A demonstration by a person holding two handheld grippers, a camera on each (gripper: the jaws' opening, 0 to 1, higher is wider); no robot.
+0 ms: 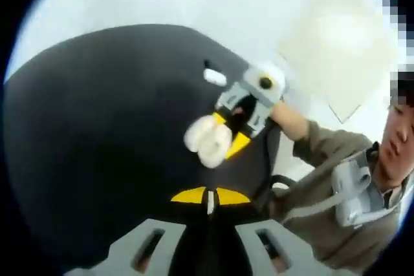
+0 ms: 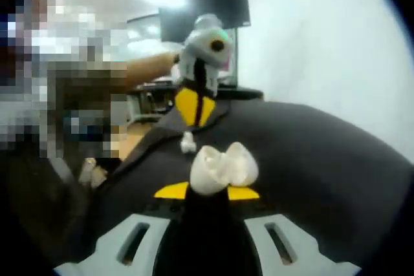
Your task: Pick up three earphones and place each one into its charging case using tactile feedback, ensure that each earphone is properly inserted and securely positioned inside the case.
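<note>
Left gripper first: its yellow-tipped jaws are pinched together on a small white earphone, which shows as a thin stem poking up between the tips in the left gripper view. From the right gripper view you can see that same gripper held nose-down above the black table, with the earphone hanging from its tips just over the surface.

The right gripper is clamped on the open white charging case, lid flipped up (looks like a cracked-open shell). In the left gripper view the right gripper comes in from the right, tilted down and to the left, with the case at its tips above the table. A bare forearm and olive sleeve run back from it.

Another earphone lies on the table near its far edge, just beyond the right gripper.
</note>
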